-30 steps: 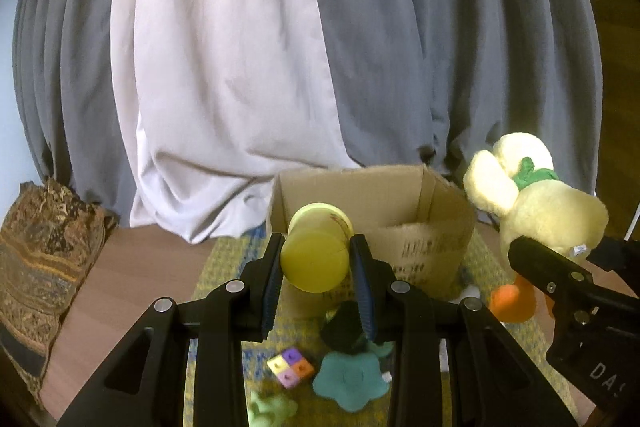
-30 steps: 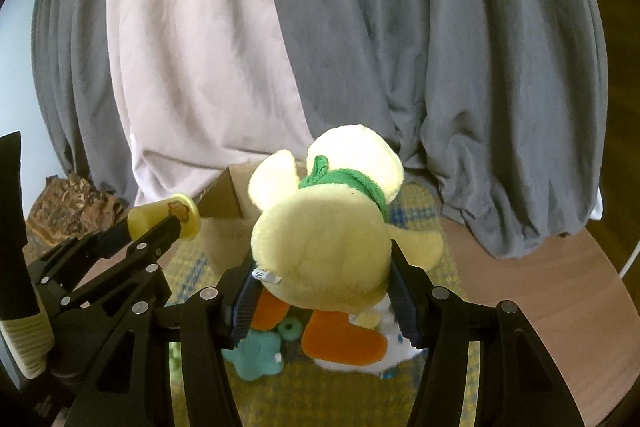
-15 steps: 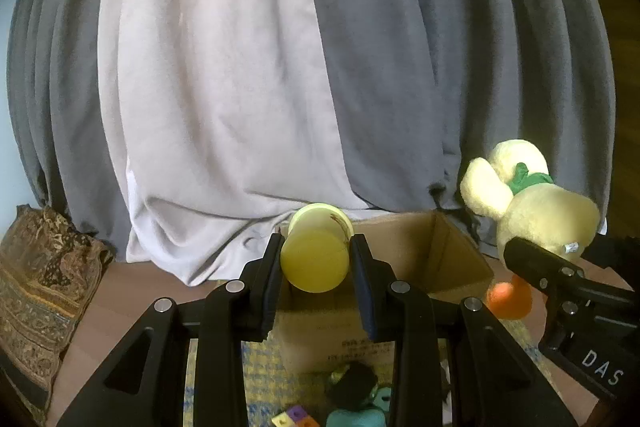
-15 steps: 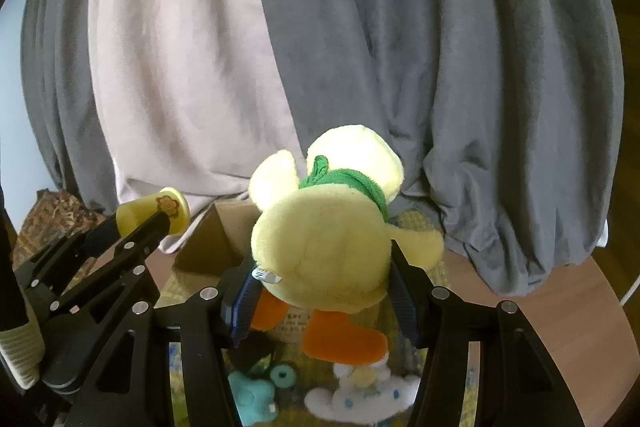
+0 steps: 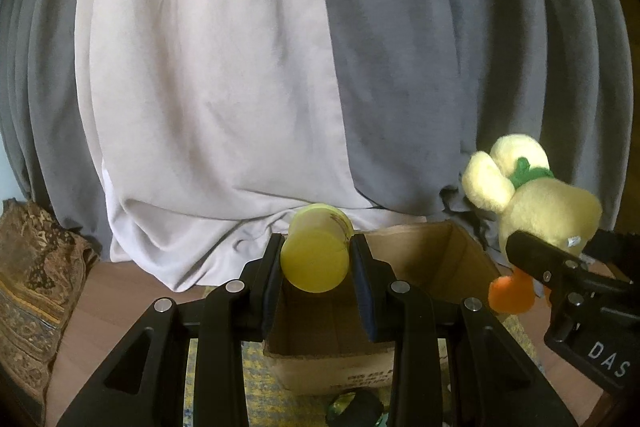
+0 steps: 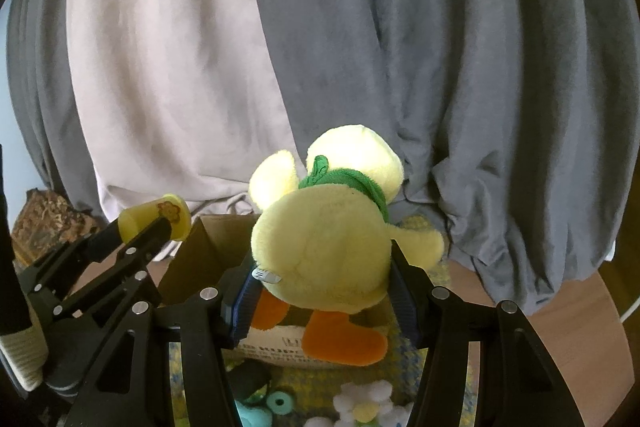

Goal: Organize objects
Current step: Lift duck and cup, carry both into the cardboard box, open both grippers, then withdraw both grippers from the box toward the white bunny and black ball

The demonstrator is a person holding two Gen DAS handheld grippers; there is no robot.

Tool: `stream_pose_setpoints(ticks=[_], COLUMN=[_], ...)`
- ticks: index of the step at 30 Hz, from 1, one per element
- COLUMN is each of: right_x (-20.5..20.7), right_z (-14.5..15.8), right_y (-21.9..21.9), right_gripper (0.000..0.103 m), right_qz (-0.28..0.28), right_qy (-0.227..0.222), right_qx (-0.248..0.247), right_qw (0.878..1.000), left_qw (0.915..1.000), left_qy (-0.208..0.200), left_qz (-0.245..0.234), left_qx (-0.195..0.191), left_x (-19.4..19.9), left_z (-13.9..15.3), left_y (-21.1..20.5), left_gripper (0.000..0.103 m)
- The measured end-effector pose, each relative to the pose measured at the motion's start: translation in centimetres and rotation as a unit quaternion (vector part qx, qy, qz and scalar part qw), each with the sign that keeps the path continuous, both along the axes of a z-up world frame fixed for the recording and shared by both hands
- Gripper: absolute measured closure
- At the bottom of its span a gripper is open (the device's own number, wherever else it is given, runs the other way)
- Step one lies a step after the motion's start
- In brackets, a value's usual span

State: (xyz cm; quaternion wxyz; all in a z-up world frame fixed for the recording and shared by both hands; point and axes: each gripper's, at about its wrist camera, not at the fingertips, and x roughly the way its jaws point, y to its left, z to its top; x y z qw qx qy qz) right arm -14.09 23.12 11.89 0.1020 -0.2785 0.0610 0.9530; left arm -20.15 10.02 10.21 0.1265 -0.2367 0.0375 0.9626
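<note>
Two toys are up in the air, one in each claw, and neither is in the cardboard box (image 5: 432, 275) yet. My left claw (image 5: 316, 263) is squeezed tight on a yellow cup (image 5: 314, 259), held over the box's near edge. My right claw (image 6: 320, 279) is clamped on a yellow plush duck (image 6: 324, 251), hanging above the box's near wall. I think both still need to go over the opening and be let go. More toys lie on the mat (image 6: 404, 359) in front of the box: a white flower (image 6: 366, 407) and a teal ring (image 6: 280, 403).
</note>
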Motion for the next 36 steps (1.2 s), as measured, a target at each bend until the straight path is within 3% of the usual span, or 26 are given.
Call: stream_pose_setpoints(ticks=[13,16,17,19,20,22,27,36], right_x=[-2.6,-2.9,-2.9,-2.9,-2.8,-2.5,-2.2,-1.1], right_z=[-1.3,-1.3,-1.4,-1.5,-1.5,-1.5,-1.6,-1.6], right_y=[1.4,1.6,1.7,2.0,2.3,2.5,2.8,2.9], right_gripper=[0.043,0.038,0.030,0.014,0.011,0.011,0.011,0.011], right_qz=[-0.004,-0.006,-0.009,-0.017,-0.023,-0.029,-0.040,-0.044], right_qy=[-0.028,-0.028,-0.028,-0.026,-0.022,-0.020,-0.024,-0.026], right_qx=[-0.029,-0.030,-0.031,-0.031,-0.034,-0.036,-0.033,-0.036], right_qw=[0.999,0.999,0.999,0.999,0.999,0.999,0.998,0.998], left_qw=[0.9996,0.9993,0.9993,0.9992,0.9992,0.9991,0.9987,0.9978], left_qy=[-0.029,-0.037,-0.038,-0.038,-0.037,-0.037,-0.036,-0.028], left_qz=[-0.003,0.000,0.003,0.014,0.017,0.022,0.037,0.060], left_qx=[0.002,0.001,0.002,0.001,0.001,0.000,-0.001,-0.006], left_x=[-2.0,-2.3,-2.3,-2.3,-2.2,-2.2,-1.9,-0.9], left_z=[-0.7,-0.9,-0.9,-0.9,-0.9,-1.0,-1.1,-0.7], left_y=[0.4,0.6,0.5,0.4,0.3,0.2,0.0,-0.3], left_gripper=[0.070,0.070,0.070,0.061,0.056,0.040,0.025,0.019])
